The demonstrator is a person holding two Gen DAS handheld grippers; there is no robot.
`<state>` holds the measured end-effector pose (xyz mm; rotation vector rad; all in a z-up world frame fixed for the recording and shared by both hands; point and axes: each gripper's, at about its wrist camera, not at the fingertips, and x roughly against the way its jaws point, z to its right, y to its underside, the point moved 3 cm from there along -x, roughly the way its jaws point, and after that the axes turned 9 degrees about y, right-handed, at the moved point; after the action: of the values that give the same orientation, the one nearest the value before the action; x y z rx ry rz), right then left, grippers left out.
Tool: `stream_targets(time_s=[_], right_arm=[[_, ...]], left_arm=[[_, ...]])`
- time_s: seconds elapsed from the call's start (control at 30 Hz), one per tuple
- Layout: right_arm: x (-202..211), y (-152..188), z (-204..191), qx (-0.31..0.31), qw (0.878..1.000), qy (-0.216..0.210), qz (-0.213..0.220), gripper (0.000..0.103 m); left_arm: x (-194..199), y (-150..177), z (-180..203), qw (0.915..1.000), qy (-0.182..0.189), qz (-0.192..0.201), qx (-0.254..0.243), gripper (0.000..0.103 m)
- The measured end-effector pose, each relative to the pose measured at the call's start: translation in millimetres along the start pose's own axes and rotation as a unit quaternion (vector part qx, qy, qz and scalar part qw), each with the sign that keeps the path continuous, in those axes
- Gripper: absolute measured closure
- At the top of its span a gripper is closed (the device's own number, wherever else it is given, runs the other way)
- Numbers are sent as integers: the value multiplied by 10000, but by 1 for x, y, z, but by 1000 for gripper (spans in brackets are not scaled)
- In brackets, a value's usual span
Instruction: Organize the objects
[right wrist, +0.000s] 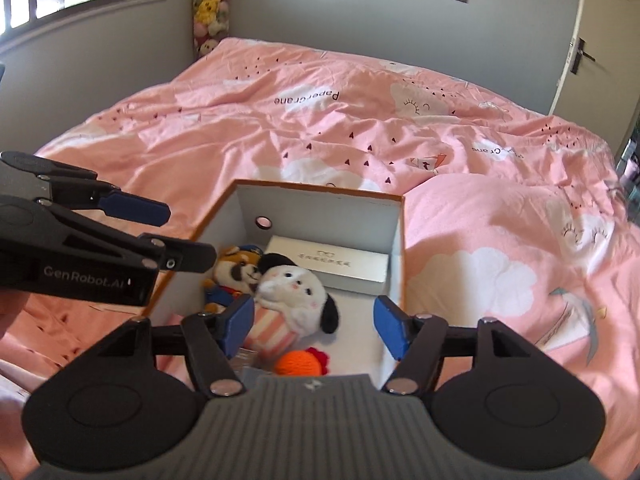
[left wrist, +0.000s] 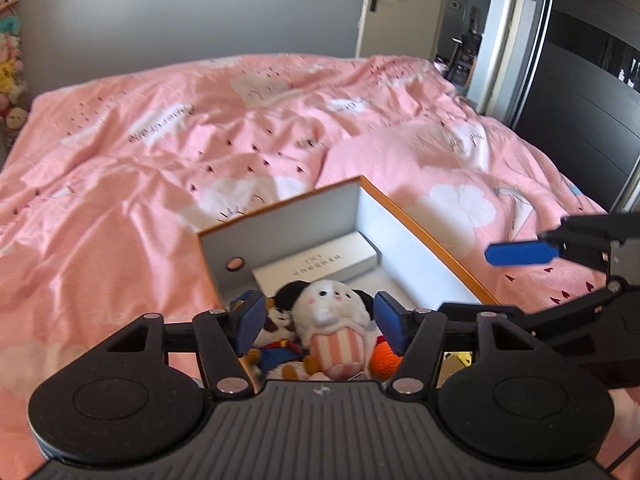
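Bed [right wrist: 320,120]: box [right wrist: 396,248] beneath spread fingers [right wrist: 240,322]

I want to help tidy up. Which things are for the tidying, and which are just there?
For tidying: cardboard box, white dog plush, raccoon plush, orange crochet toy, white glasses case.

Just there: pink duvet, plush column, door.

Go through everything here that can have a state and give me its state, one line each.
left gripper: open, empty, over the box
right gripper: open, empty, over the box
box: open, no lid on it, on the bed
white plush: inside the box, lying tilted
raccoon plush: inside the box, beside the white plush
white case: closed, flat against the far wall
orange ball: on the box floor
door: open
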<state>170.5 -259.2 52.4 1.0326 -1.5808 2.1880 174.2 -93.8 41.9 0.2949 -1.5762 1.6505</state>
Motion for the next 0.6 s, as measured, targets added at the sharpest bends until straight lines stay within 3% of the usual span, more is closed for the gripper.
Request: stream_targets(time_s=[0.17,0.37,0.5,0.6], right_arm=[[18,15,-21,-338,9990,-71,269,24],[33,30,-44,-740,9950,72,673,17],[38,41,-56,-888,9925,226,813,14],[34,52,-62,-945,9920,348,757,14]], left_arm=[[31,10,-6,9987,-259,431,-45,19],[55,32,-13,9936,-808,752,-226,17],[60,53,-22,9900,-1136,787,-266,17],[58,71,-31,9905,-1180,700,4,17]])
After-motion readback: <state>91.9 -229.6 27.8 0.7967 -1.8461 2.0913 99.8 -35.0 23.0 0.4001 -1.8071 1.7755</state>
